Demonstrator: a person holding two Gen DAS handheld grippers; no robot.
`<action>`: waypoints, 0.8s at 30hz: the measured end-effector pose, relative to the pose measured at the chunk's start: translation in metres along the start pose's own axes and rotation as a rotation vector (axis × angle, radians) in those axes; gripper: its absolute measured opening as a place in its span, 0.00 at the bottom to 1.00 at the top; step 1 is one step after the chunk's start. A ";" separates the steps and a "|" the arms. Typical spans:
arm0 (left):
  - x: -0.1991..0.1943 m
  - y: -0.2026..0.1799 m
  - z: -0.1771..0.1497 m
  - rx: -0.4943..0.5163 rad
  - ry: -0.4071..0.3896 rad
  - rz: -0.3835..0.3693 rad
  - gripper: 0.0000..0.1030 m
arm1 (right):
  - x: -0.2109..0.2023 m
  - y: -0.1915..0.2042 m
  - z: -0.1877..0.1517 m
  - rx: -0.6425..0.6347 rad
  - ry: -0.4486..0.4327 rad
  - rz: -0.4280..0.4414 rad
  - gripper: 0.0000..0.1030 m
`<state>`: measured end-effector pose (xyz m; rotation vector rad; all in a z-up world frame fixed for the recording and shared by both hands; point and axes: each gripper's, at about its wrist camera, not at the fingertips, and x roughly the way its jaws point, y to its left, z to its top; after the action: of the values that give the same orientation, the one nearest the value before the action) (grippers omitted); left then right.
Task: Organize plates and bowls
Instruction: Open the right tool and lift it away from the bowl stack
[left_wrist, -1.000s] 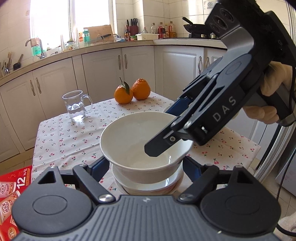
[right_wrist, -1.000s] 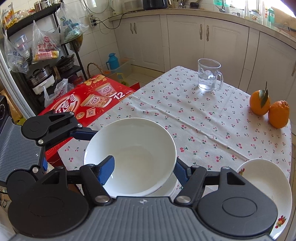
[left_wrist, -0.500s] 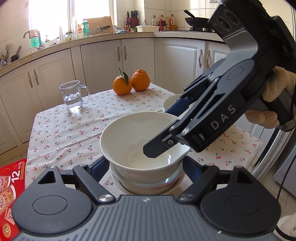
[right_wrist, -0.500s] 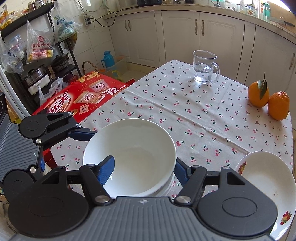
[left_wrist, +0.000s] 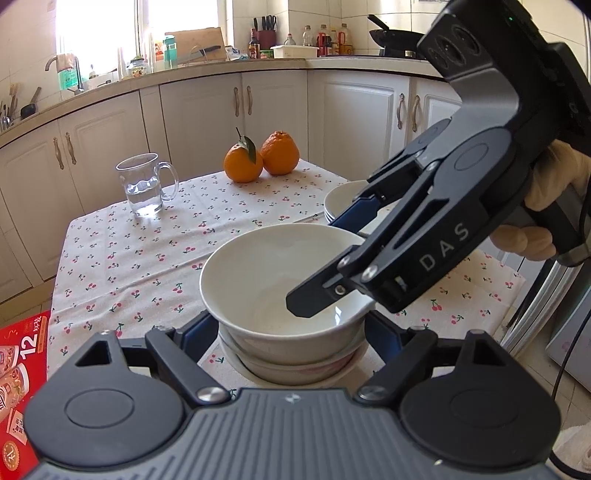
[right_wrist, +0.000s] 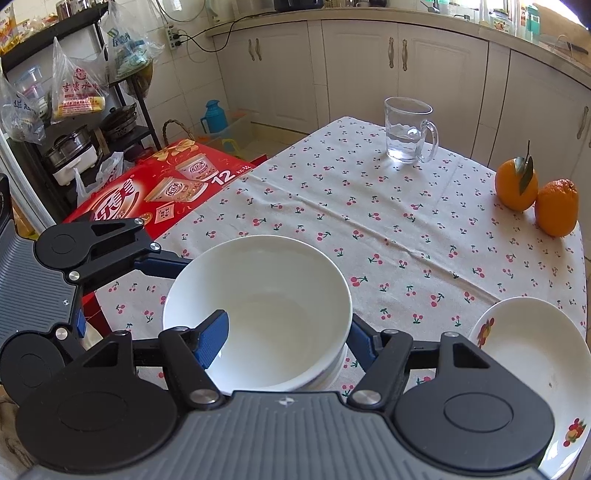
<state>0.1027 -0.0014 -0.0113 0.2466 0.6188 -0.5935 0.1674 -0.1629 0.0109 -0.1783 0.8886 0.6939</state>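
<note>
White kitchen cabinets are wrapping around the cherry-print tablecloth (right_wrist: 369, 221) on which we are working, and a white bowl (right_wrist: 258, 314) is sitting on top of a stack of bowls (left_wrist: 295, 365) near the table's near edge in both views. We are keeping our right gripper (right_wrist: 282, 338) over that bowl with its fingers spread, one blue pad (right_wrist: 212, 343) reaching inside the rim and the other running down the outer wall, so the bowl's wall is lying between them; from these angles we cannot tell for sure whether the pads are pressing on it. We are holding our left gripper (left_wrist: 291, 332) low at the stack, its two blue fingers spread wide on either side of the bowls, and contact with them is not clear. In the left wrist view the right gripper is coming in from the right, a gloved hand (left_wrist: 546, 206) gripping its handle. A stack of plates (right_wrist: 528, 354) with a floral pattern is sitting at the table's right edge, close beside the bowls. Towards the far edge a glass mug (right_wrist: 408, 134) holding water is standing upright, and two oranges (right_wrist: 535, 199) are touching each other at the far right corner. A red carton (right_wrist: 147, 192) is lying on the floor beyond the table's left edge.
</note>
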 end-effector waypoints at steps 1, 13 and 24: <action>0.000 0.000 0.000 -0.003 0.001 -0.001 0.84 | 0.001 0.000 0.000 -0.002 0.000 -0.003 0.72; 0.003 0.008 -0.003 -0.044 0.014 -0.036 0.87 | 0.005 -0.001 -0.004 -0.008 0.001 -0.016 0.73; -0.016 0.014 -0.010 0.039 0.035 -0.034 0.89 | -0.013 0.008 -0.009 -0.078 -0.056 -0.075 1.00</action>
<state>0.0960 0.0211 -0.0095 0.2843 0.6463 -0.6356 0.1510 -0.1665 0.0160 -0.2596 0.7982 0.6611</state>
